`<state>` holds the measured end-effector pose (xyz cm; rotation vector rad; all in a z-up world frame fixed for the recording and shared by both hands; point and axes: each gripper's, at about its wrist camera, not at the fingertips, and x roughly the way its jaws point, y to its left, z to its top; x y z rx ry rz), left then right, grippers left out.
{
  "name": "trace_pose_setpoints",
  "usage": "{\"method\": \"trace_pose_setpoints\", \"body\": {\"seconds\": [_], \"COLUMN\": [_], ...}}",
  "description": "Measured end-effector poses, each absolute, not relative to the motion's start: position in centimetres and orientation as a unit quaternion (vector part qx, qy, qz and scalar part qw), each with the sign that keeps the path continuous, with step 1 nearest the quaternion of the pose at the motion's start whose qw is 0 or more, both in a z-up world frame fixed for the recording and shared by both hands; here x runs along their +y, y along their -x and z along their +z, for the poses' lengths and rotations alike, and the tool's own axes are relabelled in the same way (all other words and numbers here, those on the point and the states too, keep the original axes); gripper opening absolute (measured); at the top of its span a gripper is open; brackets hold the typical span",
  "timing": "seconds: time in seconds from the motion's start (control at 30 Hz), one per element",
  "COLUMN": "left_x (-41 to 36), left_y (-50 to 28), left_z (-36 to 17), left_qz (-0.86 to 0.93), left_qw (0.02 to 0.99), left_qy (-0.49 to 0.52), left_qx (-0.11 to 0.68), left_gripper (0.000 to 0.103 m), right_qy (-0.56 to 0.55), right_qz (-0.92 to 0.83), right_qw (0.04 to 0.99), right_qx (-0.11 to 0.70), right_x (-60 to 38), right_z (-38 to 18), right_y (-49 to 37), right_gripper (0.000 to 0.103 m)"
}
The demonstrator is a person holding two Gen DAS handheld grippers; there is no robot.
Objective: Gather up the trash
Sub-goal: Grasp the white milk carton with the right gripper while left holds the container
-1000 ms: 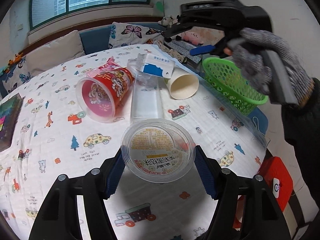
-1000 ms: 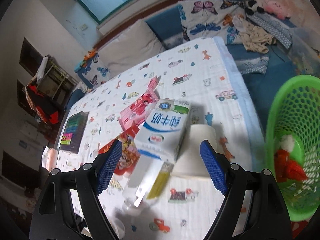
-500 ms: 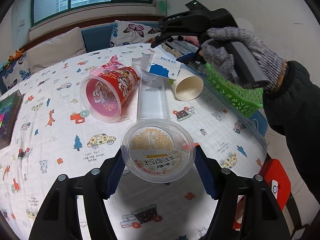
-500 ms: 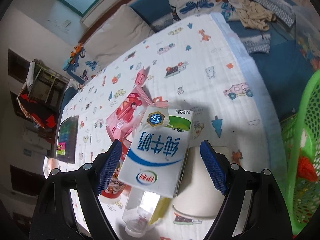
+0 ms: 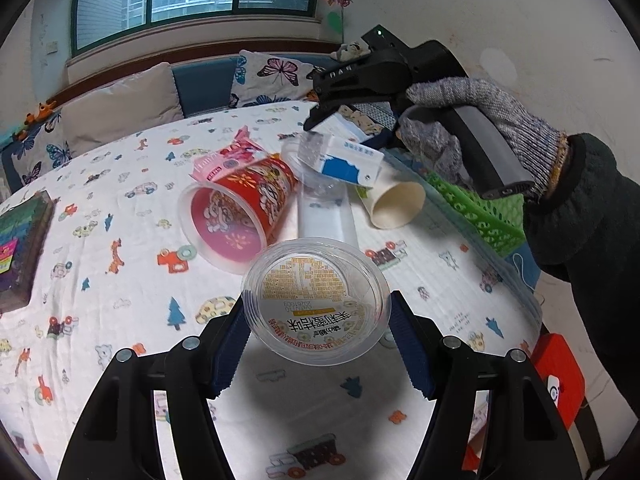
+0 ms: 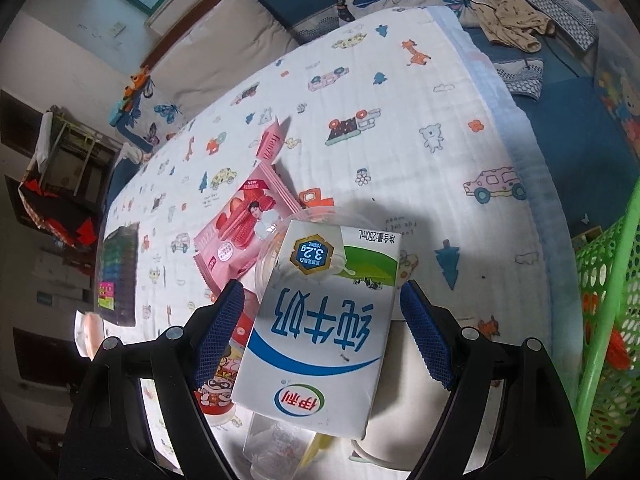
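Fingers (image 6: 426, 340) straddle the milk carton (image 6: 316, 328) — blue pads (image 6: 218, 334) just beside its edges.

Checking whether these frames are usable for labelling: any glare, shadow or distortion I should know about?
Left wrist view: fisheye bends the window frame; the clear plastic tub stays sharp.
Right wrist view: dark shadow falls on the cartoon-print cloth behind the white-and-blue milk carton; the bottom edge looks washed out.
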<state>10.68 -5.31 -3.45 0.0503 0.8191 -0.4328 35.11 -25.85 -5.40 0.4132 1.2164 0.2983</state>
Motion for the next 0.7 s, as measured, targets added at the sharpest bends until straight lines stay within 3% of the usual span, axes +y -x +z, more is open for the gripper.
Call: {"method": "trace_pose_setpoints", "body": {"seconds": [0.3,0.7], "left_x": [-4.7,-5.3], "left_y": [-11.8,-12.3], "left_z": [-3.4,-3.4], "left_qz": [-0.200,-0.198], "left_qw": [0.895,0.895], "left_qy": [-0.013,-0.012], "left_qx": [0.398,0.399], "left_gripper": [0.065,0.065], "right_qy": [-0.188,-0.146], "right_qz": [0.125,0.126], "right_qw": [0.788,0.860], "right_qx": [0.573,0.472], "right_x": [-25.8,-27.4], "right_z": [-5.6,-0.5], "right_y": [-35.2,-29.3], "right_gripper": [0.071,0.069]}}
